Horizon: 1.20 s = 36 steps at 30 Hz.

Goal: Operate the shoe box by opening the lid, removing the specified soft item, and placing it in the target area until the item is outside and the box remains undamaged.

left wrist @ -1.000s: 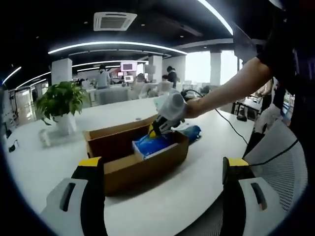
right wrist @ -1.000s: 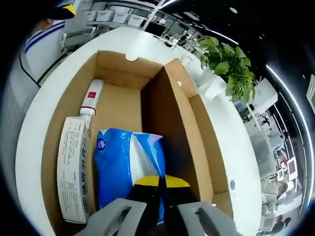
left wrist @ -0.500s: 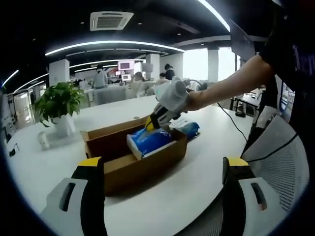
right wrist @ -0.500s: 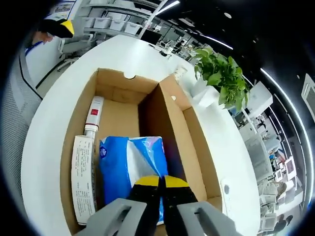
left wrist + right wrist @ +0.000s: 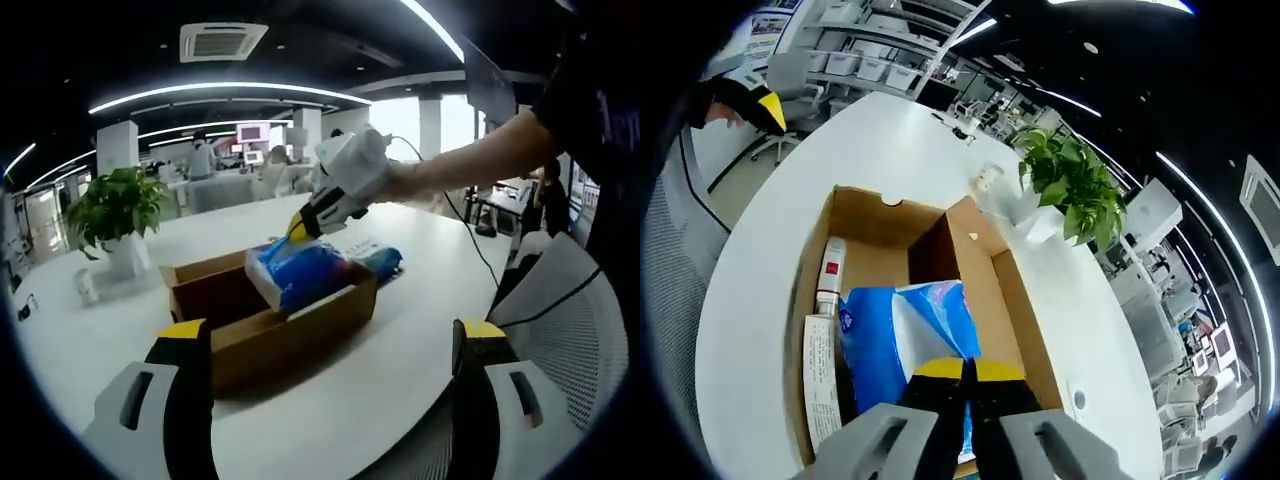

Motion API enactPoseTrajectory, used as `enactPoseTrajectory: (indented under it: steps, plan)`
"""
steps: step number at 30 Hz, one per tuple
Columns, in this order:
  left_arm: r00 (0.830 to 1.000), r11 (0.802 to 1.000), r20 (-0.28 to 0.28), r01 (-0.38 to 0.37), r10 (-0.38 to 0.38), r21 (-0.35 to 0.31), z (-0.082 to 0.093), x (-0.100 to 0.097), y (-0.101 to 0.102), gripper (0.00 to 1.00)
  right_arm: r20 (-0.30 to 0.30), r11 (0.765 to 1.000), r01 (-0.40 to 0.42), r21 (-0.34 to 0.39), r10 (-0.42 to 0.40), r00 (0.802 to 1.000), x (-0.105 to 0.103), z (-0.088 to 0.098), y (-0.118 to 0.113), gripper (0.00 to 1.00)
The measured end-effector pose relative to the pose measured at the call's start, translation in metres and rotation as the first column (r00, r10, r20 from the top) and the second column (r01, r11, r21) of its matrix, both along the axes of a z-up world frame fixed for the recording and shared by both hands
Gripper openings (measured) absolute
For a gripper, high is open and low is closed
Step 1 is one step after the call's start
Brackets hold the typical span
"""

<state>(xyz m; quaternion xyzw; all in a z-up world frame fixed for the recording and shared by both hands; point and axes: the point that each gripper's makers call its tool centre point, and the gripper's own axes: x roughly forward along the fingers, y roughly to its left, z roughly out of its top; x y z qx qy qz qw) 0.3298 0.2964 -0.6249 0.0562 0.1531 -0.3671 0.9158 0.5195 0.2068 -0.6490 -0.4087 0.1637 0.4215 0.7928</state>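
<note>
Rising out of the shoe box (image 5: 270,315), the blue soft pack (image 5: 297,273) is now sitting higher than it was a second ago, its underside nearly level with the cardboard rim where before it was lying down inside; the right gripper (image 5: 300,224) is carrying it with jaws pinched shut on its top edge, and the left gripper (image 5: 330,345) is hanging back near the table (image 5: 400,350) edge with jaws spread wide and holding nothing; the lid is already standing open, so the removal step is under way, and the next move, I judge, is calling for a clean lift clear of the wall and a swing to the target area without snagging the box; a long printed packet (image 5: 821,375) and a tube (image 5: 830,277) with a red label are lying inside, their writing too small to read.
</note>
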Motion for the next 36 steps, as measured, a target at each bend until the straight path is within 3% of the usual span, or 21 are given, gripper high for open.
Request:
enactPoseTrajectory:
  steps: [11, 36]
  plan:
    - [1.0, 1.0, -0.001, 0.017, -0.017, 0.017, -0.002, -0.002, -0.003, 0.99, 0.039, 0.999, -0.013, 0.052, 0.011, 0.999, -0.006, 0.045, 0.0, 0.0]
    - [1.0, 1.0, 0.002, 0.019, -0.019, 0.018, -0.002, -0.004, -0.002, 0.99, 0.088, 0.999, -0.026, 0.04, 0.022, 0.996, -0.013, 0.062, -0.004, 0.0]
